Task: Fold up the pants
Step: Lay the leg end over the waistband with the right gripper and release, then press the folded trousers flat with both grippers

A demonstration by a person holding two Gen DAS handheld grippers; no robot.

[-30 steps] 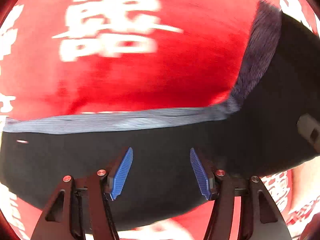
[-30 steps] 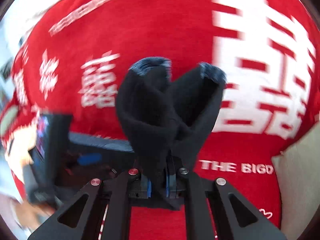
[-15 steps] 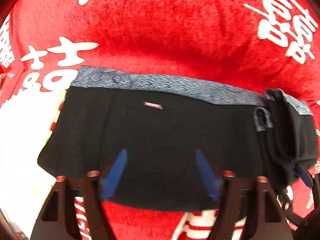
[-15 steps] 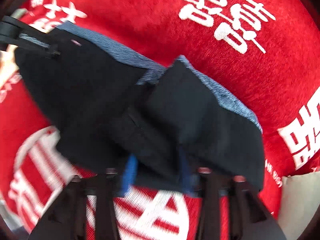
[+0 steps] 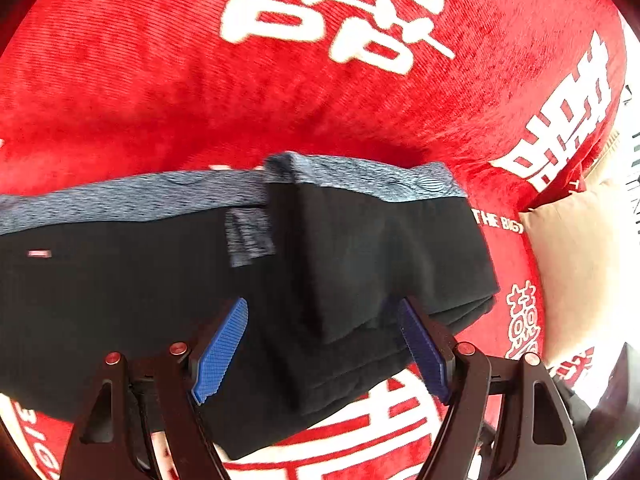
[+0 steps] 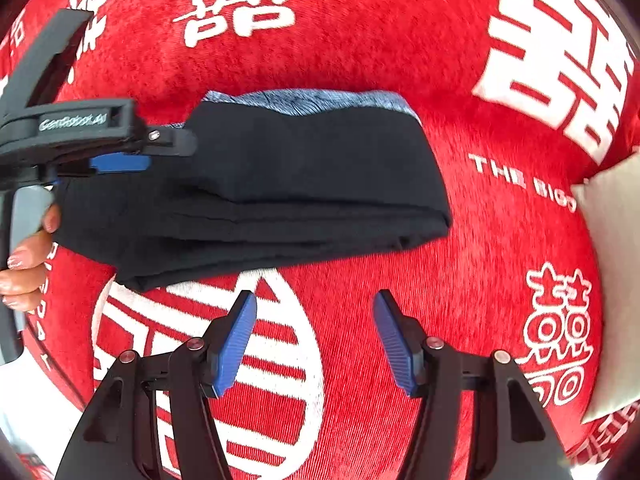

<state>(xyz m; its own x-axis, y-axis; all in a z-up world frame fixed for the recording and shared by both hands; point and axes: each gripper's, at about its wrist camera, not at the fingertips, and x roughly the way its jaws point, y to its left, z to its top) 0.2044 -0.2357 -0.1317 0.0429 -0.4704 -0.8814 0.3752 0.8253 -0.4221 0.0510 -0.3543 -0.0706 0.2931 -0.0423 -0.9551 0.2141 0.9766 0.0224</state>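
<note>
You released the pants [image 6: 304, 176], both your right gripper [image 6: 314, 340] and GenRobot.AI-marked left gripper [image 5: 322, 350] gaping, near "THE BIGD" lettering [image 6: 524, 182].

One pair of black pants [image 6: 304, 184] lies folded on one red blanket [image 6: 400, 40] (white characters printed across it). Two grippers show, the left gripper [image 5: 322, 350] and the right gripper [image 6: 314, 344], each with two blue-padded fingers [image 6: 236, 340]. One beige pillow [image 6: 612, 280] sits right of the pants.

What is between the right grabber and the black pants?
Only bare red blanket with white print lies between the open right gripper and the folded pants, as the right wrist view shows.
</note>
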